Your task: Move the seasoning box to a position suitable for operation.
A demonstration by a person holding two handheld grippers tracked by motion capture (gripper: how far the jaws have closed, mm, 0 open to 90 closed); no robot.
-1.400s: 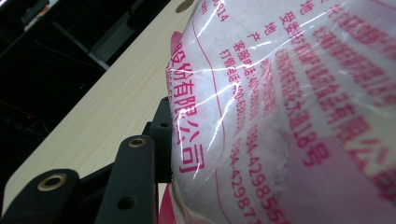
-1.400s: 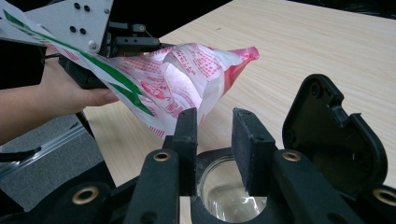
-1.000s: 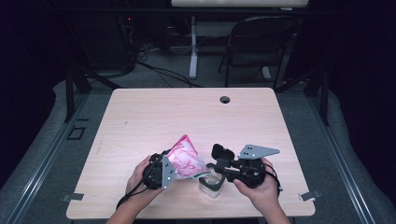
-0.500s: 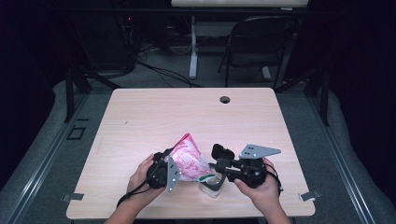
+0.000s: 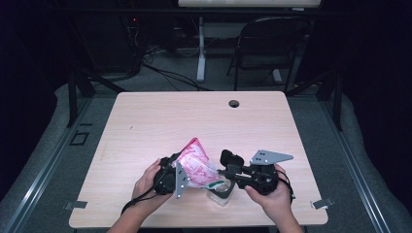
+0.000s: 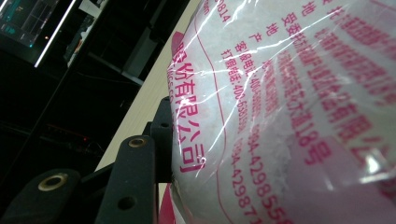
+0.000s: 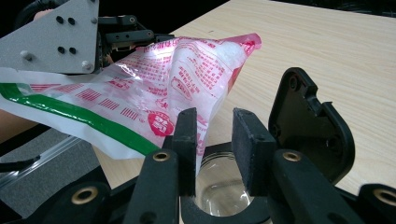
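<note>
- Against the earlier high views little differs: both hands sit at the same spot near the front edge of the table (image 5: 145,121), and the bag (image 5: 197,167) keeps its tilt, pink corner up and away from the person.
- In the high view the left gripper (image 5: 170,175) holds the bag from the left, while the right gripper (image 5: 228,174) meets it from the right, over a clear glass jar (image 5: 219,193) standing on the table just in front of the person.
- The left gripper view shows what the high view cannot: the bag (image 6: 289,112) is clear film printed with pink characters, packed with a white grainy filling, and it bulges against the inner face of one black jaw at the lower left.
- The right gripper view shows the bag's (image 7: 154,88) green-striped open end hanging low toward the jar's (image 7: 222,191) mouth, which lies below and between the jaws; the far pink corner points up over the tabletop.
- Left gripper: jaws partly closed and clamped on the bag's full body.
- Right gripper (image 7: 212,149): jaws stand part-way apart; the bag's edge lies against the left pad (image 7: 187,140), and whether the jaws press on the jar I cannot tell.
</note>
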